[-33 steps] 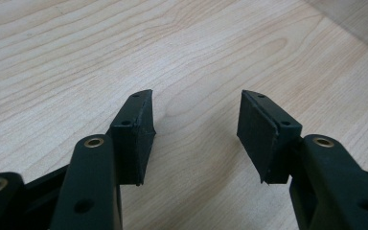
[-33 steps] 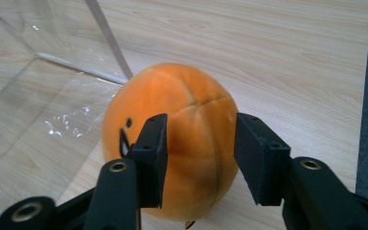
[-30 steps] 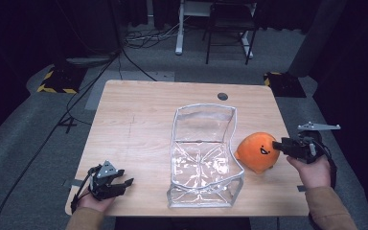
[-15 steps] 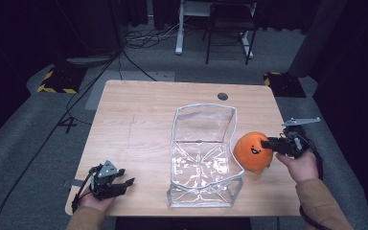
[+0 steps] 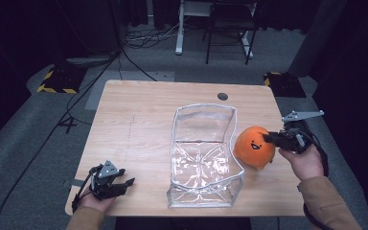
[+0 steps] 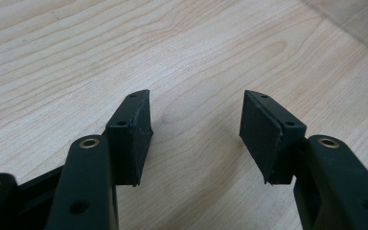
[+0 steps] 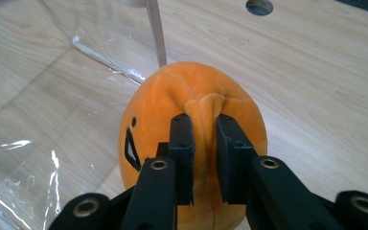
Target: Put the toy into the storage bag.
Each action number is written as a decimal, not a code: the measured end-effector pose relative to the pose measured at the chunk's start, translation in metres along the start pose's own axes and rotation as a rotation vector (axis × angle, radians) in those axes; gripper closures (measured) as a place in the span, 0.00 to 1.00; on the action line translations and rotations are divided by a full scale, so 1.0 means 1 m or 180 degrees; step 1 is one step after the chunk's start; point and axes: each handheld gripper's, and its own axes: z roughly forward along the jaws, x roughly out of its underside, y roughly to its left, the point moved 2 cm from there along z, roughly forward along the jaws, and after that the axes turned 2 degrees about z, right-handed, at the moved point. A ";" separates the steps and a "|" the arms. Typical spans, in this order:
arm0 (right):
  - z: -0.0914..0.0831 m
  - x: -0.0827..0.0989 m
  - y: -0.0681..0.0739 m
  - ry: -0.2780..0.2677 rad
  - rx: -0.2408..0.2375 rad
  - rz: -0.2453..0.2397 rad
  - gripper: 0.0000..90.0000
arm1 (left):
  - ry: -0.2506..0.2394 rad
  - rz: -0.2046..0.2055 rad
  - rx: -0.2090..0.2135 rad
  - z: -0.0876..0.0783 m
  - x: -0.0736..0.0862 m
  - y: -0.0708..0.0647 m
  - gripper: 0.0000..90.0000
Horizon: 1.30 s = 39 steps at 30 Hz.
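At right of centre in the high view my right tool (image 5: 273,139) pinches a fold of the orange plush (image 7: 191,124) beside the clear bag (image 5: 203,158) on the desk (image 5: 134,120), so I'd lift gently over the rim; left tool (image 6: 196,129) gapes empty.

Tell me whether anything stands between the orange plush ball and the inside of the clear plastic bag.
Only the clear plastic bag's upright near wall; the orange plush ball, pinched by the right tool, sits beside it.
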 end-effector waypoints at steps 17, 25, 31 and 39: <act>-0.058 -0.029 0.002 -0.0242 0.0121 -0.0101 0.87 | -0.0015 0.0101 -0.0040 0.004 -0.002 0.000 0.47; -0.074 -0.037 0.002 -0.0271 0.0119 -0.0118 0.87 | -0.0014 0.0095 -0.0061 0.006 -0.003 0.000 0.45; -0.082 -0.044 0.002 -0.0296 0.0110 -0.0142 0.87 | -0.0006 0.0135 -0.0100 0.007 -0.005 -0.001 0.45; -0.094 -0.054 0.002 -0.0348 0.0113 -0.0180 0.87 | 0.0014 0.0188 -0.0147 0.008 -0.005 -0.003 0.44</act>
